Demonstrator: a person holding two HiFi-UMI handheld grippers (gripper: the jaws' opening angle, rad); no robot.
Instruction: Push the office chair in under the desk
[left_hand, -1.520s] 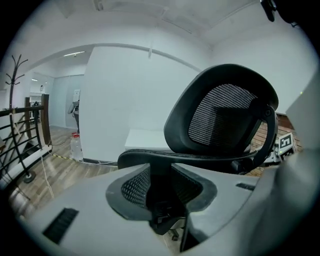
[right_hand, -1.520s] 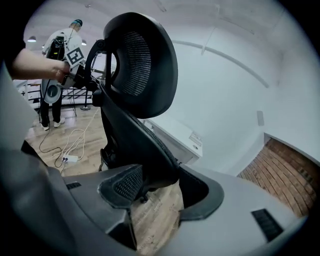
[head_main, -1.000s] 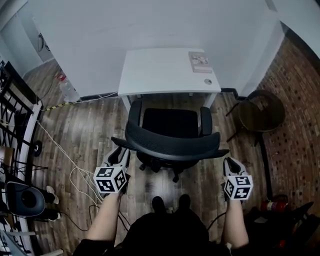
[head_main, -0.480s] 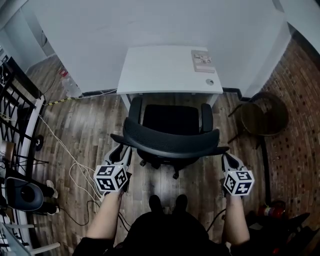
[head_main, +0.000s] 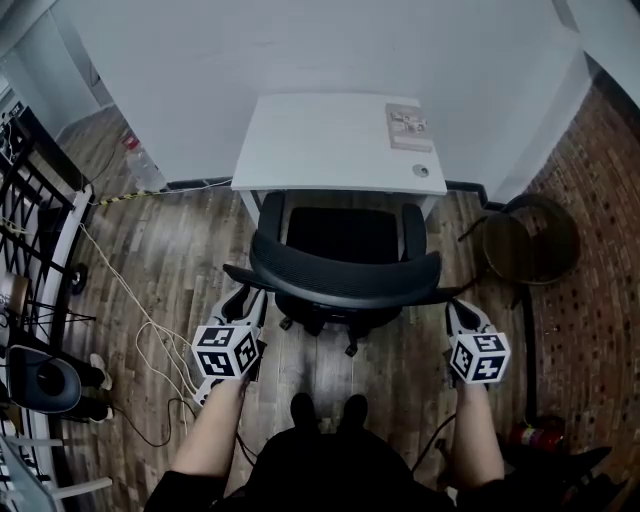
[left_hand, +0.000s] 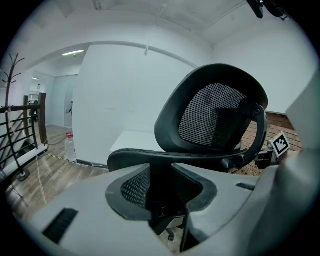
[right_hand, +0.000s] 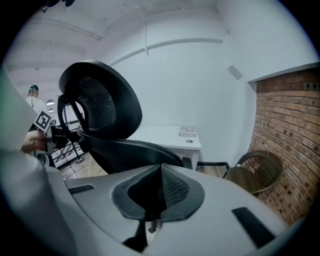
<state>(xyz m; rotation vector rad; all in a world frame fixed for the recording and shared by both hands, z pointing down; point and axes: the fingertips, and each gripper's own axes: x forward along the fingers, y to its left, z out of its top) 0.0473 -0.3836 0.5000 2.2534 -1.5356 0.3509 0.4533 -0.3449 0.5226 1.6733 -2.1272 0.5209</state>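
Observation:
A black mesh office chair (head_main: 345, 283) faces the white desk (head_main: 320, 140), with its seat front and armrests at the desk's front edge. My left gripper (head_main: 245, 298) is at the left end of the curved backrest. In the left gripper view the left gripper (left_hand: 162, 200) is shut on the backrest's (left_hand: 215, 120) dark edge. My right gripper (head_main: 456, 308) is at the backrest's right end. In the right gripper view the right gripper (right_hand: 159, 200) is shut with nothing between its pads, and the backrest (right_hand: 100, 105) lies just to its left. Whether it touches the frame I cannot tell.
A round wicker chair (head_main: 528, 238) stands by the brick wall (head_main: 600, 200) on the right. A black metal rack (head_main: 35, 210) and loose cables (head_main: 150, 340) are on the left, with a bottle (head_main: 140, 180) by the wall. A small box (head_main: 408, 126) lies on the desk.
The chair has slid a little toward the desk, so its armrests now reach the desk's front edge. Both grippers have gone forward with the backrest.

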